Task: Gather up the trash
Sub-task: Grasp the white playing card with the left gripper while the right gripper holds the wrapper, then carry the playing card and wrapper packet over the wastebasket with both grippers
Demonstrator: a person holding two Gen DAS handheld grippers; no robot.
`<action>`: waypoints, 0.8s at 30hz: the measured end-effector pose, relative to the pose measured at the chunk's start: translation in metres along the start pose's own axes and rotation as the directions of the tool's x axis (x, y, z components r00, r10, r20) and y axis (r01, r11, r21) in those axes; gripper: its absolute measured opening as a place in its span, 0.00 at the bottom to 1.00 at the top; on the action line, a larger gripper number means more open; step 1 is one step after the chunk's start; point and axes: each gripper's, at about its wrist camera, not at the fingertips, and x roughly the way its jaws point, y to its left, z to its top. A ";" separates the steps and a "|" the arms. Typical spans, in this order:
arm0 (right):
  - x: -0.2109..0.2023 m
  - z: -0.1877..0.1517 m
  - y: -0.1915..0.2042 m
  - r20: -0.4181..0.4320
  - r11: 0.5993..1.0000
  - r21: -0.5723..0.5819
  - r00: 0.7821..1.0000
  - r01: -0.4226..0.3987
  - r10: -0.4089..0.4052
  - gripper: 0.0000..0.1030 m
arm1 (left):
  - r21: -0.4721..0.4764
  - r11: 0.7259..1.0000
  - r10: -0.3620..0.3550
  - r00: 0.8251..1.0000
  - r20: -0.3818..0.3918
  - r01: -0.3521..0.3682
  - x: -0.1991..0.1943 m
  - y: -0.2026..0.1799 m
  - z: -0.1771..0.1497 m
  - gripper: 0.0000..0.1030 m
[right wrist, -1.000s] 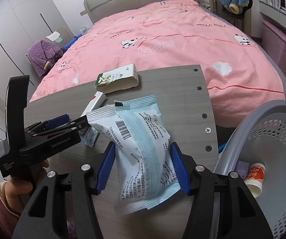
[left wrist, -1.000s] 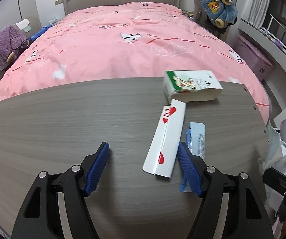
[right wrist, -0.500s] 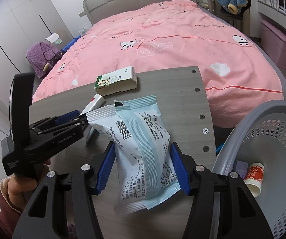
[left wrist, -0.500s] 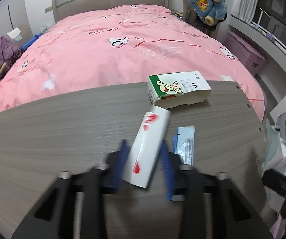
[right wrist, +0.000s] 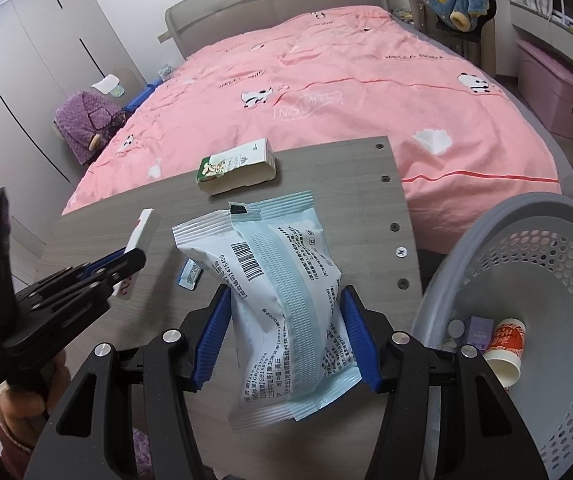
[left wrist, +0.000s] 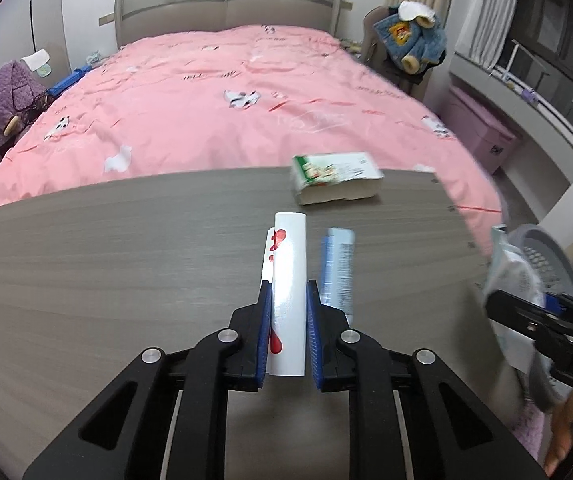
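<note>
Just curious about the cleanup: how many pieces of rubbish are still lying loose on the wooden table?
2: a green-and-white carton near the far edge by the bed, and a small light-blue sachet mid-table. Others may be hidden.

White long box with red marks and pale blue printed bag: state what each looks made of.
White long box with red marks: probably glossy coated card; flat faces, crisp folded edges, slight sheen.
Pale blue printed bag: thin plastic film, seemingly; crinkles, crimped seals, soft gloss.

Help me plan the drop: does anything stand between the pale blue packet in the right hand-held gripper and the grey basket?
Nothing visible does. The right hand-held gripper holds the packet just left of the grey basket, whose open rim sits beside the table edge. Only the gripper's own right finger lies on that side.
</note>
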 end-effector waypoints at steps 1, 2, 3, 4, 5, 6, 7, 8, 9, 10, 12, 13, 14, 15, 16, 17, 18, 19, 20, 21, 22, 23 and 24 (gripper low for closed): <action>-0.005 -0.001 -0.002 0.008 1.000 0.004 1.000 0.002 -0.002 0.53 | 0.008 1.000 -0.015 1.000 0.010 0.015 -0.007 -0.006 -0.001 0.16; -0.011 -0.001 -0.005 0.018 1.000 0.010 1.000 0.005 -0.005 0.53 | 0.017 1.000 -0.027 1.000 0.016 0.027 -0.011 -0.010 -0.001 0.16; -0.016 -0.002 -0.007 0.028 1.000 0.015 1.000 0.008 -0.008 0.53 | 0.029 0.999 -0.042 0.999 0.025 0.042 -0.017 -0.018 -0.001 0.16; -0.025 -0.003 -0.011 0.043 1.000 0.023 0.999 0.015 -0.016 0.53 | 0.041 0.997 -0.062 0.998 0.034 0.060 -0.022 -0.027 0.000 0.16; -0.031 -0.004 -0.015 0.052 0.999 0.029 0.998 0.020 -0.022 0.53 | 0.050 0.996 -0.076 0.996 0.039 0.074 -0.026 -0.034 0.000 0.16; -0.037 -0.005 -0.019 0.062 0.999 0.036 0.998 0.028 -0.030 0.53 | 0.066 0.994 -0.096 0.994 0.048 0.093 -0.031 -0.046 0.001 0.16; -0.047 -0.007 -0.027 0.077 0.998 0.047 0.996 0.042 -0.045 0.53 | 0.077 0.991 -0.109 0.993 0.053 0.105 -0.033 -0.054 0.002 0.16; -0.053 -0.009 -0.032 0.084 0.997 0.054 0.995 0.053 -0.057 0.53 | 0.089 0.989 -0.122 0.991 0.056 0.117 -0.035 -0.061 0.004 0.16; -0.061 -0.011 -0.041 0.093 0.995 0.067 0.993 0.071 -0.078 0.53 | 0.106 0.985 -0.140 0.988 0.060 0.133 -0.037 -0.072 0.005 0.16; -0.065 -0.013 -0.046 0.097 0.994 0.076 0.991 0.083 -0.090 0.53 | 0.125 0.981 -0.158 0.986 0.061 0.150 -0.039 -0.085 0.005 0.16; -0.076 -0.020 -0.064 0.104 0.988 0.106 0.987 0.115 -0.126 0.53 | 0.161 0.971 -0.190 0.980 0.056 0.179 -0.040 -0.110 0.004 0.16; -0.080 -0.024 -0.072 0.106 0.984 0.121 0.984 0.128 -0.142 0.53 | 0.174 0.967 -0.199 0.979 0.052 0.188 -0.040 -0.119 0.004 0.16; -0.085 -0.028 -0.084 0.106 0.979 0.141 0.981 0.144 -0.160 0.53 | 0.193 0.960 -0.214 0.976 0.047 0.202 -0.040 -0.133 0.003 0.16; -0.088 -0.032 -0.092 0.106 0.976 0.154 0.979 0.155 -0.173 0.53 | 0.204 0.956 -0.222 0.974 0.043 0.209 -0.039 -0.141 0.002 0.16; -0.091 -0.036 -0.100 0.105 0.971 0.168 0.976 0.169 -0.188 0.53 | 0.219 0.952 -0.228 0.973 0.040 0.214 -0.038 -0.153 0.000 0.16; -0.094 -0.041 -0.110 0.103 0.965 0.183 0.972 0.188 -0.209 0.53 | 0.231 0.948 -0.231 0.972 0.035 0.217 -0.037 -0.166 -0.002 0.16; -0.096 -0.044 -0.117 0.100 0.960 0.193 0.970 0.201 -0.223 0.53 | 0.239 0.945 -0.234 0.972 0.029 0.221 -0.036 -0.173 -0.003 0.16; -0.097 -0.047 -0.125 0.096 0.956 0.207 0.968 0.208 -0.232 0.53 | 0.251 0.940 -0.244 0.970 0.016 0.232 -0.033 -0.184 -0.005 0.16; -0.099 -0.052 -0.134 0.090 0.951 0.226 0.968 0.209 -0.234 0.53 | 0.259 0.936 -0.248 0.969 0.006 0.238 -0.031 -0.192 -0.007 0.16; -0.100 -0.055 -0.140 0.087 0.949 0.238 0.968 0.209 -0.235 0.53 | 0.270 0.932 -0.250 0.968 -0.007 0.243 -0.029 -0.201 -0.010 0.16; -0.101 -0.057 -0.145 0.084 0.946 0.247 0.967 0.212 -0.239 0.53 | 0.281 0.927 -0.252 0.968 -0.020 0.247 -0.025 -0.210 -0.013 0.16; -0.102 -0.060 -0.151 0.082 0.943 0.256 0.967 0.214 -0.242 0.53 | 0.289 0.924 -0.253 0.967 -0.029 0.251 -0.023 -0.216 -0.015 0.16; -0.103 -0.062 -0.155 0.081 0.941 0.262 0.967 0.214 -0.243 0.53 | 0.299 0.919 -0.255 0.966 -0.043 0.256 -0.020 -0.224 -0.016 0.16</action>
